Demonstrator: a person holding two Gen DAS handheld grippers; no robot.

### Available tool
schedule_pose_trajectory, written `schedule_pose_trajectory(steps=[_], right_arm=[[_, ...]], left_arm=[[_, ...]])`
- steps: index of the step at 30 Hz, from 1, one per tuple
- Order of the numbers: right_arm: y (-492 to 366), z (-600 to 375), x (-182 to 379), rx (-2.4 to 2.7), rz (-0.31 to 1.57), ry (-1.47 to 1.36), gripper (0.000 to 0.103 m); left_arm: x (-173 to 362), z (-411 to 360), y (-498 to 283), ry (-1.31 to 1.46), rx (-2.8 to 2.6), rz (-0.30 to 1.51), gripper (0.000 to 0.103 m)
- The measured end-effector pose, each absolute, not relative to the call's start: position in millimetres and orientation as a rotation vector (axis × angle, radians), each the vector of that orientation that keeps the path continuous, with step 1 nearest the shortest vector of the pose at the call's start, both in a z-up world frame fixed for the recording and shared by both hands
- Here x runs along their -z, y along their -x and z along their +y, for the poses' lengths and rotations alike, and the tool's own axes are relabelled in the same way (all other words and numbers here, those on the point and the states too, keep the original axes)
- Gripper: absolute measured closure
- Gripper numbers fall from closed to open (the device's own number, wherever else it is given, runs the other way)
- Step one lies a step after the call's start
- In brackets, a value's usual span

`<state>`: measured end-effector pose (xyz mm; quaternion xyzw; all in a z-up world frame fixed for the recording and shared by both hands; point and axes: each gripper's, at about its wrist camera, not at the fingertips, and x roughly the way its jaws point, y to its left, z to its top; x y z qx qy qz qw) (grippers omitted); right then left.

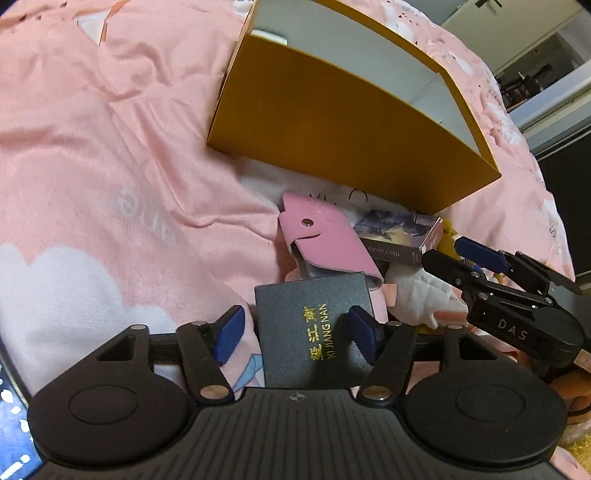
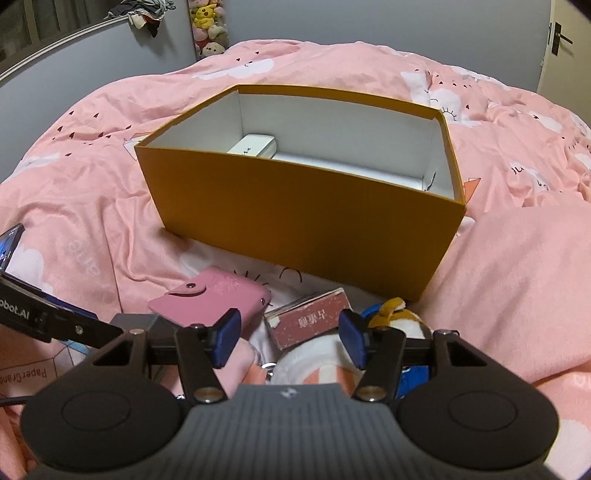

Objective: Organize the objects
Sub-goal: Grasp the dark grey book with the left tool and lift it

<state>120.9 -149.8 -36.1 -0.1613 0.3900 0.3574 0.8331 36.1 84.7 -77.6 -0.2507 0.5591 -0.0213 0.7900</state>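
An open orange box [image 2: 295, 214] stands on the pink duvet, with a white case [image 2: 255, 146] inside it. In front of it lie a pink snap wallet [image 1: 325, 236], a photo-card box [image 1: 399, 232], a red card box [image 2: 310, 317] and a white plush toy [image 1: 421, 295]. My left gripper [image 1: 297, 334] is open, low over a dark card box [image 1: 314, 328] that lies between its blue pads; a gap shows at the left pad. My right gripper [image 2: 289, 339] is open above the red box and the plush, gripping nothing. It also shows in the left wrist view, to the right [image 1: 461, 258].
The pink cloud-print duvet [image 2: 517, 277] is rumpled and rises in a fold on the right. A phone [image 2: 9, 247] lies at the left edge. Soft toys [image 2: 208, 26] hang on the far grey wall. A door [image 2: 565, 44] is at the far right.
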Motion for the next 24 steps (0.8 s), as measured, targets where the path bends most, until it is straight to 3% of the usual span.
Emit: schedule_pose_trajectory(steps=[4,9,17,24], right_arm=[[-120,-150,36,-0.758,0.829,0.334,0.042],[-120,-149,37,-0.758,0.833,0.334,0.042],[-124,-148,41,-0.75,0.843,0.343,0.042],[-124,-145,42,-0.747,0.832,0.375,0.042]], left_arm=[[92,87,-36,0.606,0.068,1.218,0.015],[94,80,-40,0.608,0.096,1.215,0.015],[77,77,-34,0.59,0.088,1.136,0.052],[49,69,-30,0.522,0.131,1.01,0.061]])
